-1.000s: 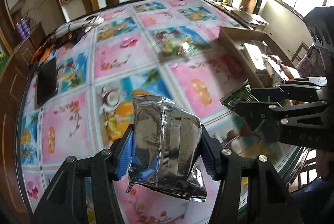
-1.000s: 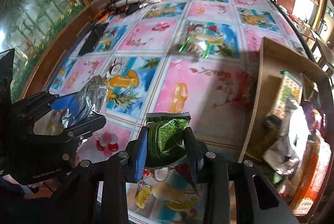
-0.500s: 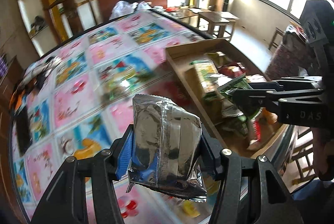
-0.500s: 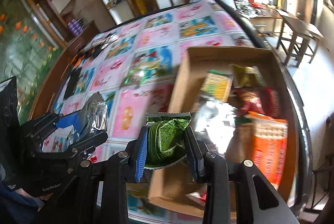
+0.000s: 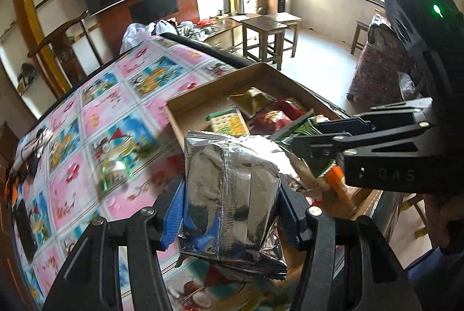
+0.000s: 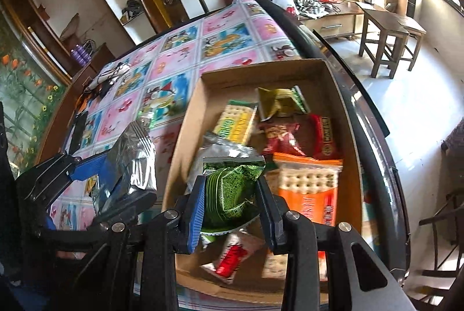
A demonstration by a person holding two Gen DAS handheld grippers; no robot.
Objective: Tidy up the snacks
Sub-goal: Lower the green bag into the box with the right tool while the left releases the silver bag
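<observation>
1. Left wrist view: the left gripper [image 5: 232,212] pinches a silver packet [image 5: 232,195] between its blue pads, held above the patterned table [image 5: 110,137] at the near edge of the cardboard box [image 5: 214,85]. At right, the right gripper [image 5: 316,145] clamps a green packet [image 5: 301,128] over the box.
2. Right wrist view: the right gripper [image 6: 230,203] squeezes the green packet [image 6: 232,192] above the snacks in the box [image 6: 188,119]. The left gripper [image 6: 116,180], beside the box, grips the silver packet [image 6: 133,160].
</observation>
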